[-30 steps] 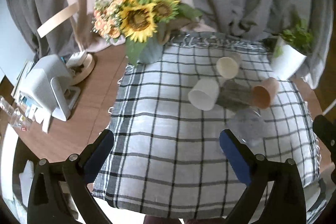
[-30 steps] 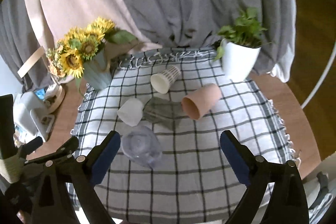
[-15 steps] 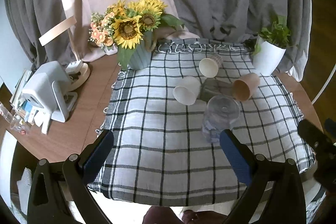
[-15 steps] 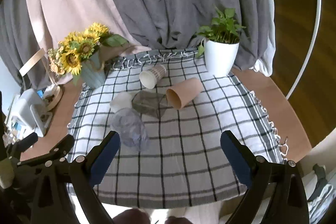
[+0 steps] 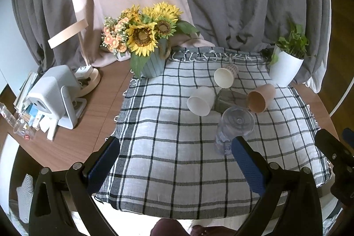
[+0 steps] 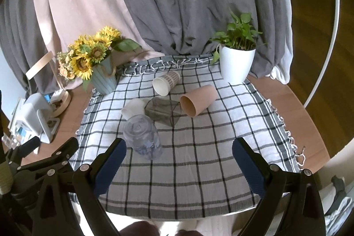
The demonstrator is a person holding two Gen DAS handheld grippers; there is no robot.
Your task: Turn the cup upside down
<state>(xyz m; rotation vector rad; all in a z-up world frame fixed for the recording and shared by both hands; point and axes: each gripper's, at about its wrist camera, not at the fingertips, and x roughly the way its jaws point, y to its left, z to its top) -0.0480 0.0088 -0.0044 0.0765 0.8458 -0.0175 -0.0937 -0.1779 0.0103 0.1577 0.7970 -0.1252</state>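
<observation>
Clear cup [image 5: 234,126] [image 6: 142,136] upside down, on checked cloth [image 5: 177,147] [image 6: 199,147]

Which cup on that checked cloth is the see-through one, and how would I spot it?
Start at the checked cloth and find the huddle of cups near its middle. The clear plastic cup stands nearest the grippers, base up, mouth down. Its neighbours, white, patterned, tan and smoky grey, all lie on their sides.

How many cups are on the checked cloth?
5: clear cup nearest, upside down; white cup, grey glass cup, pink cup and patterned paper cup lying behind it.
</observation>
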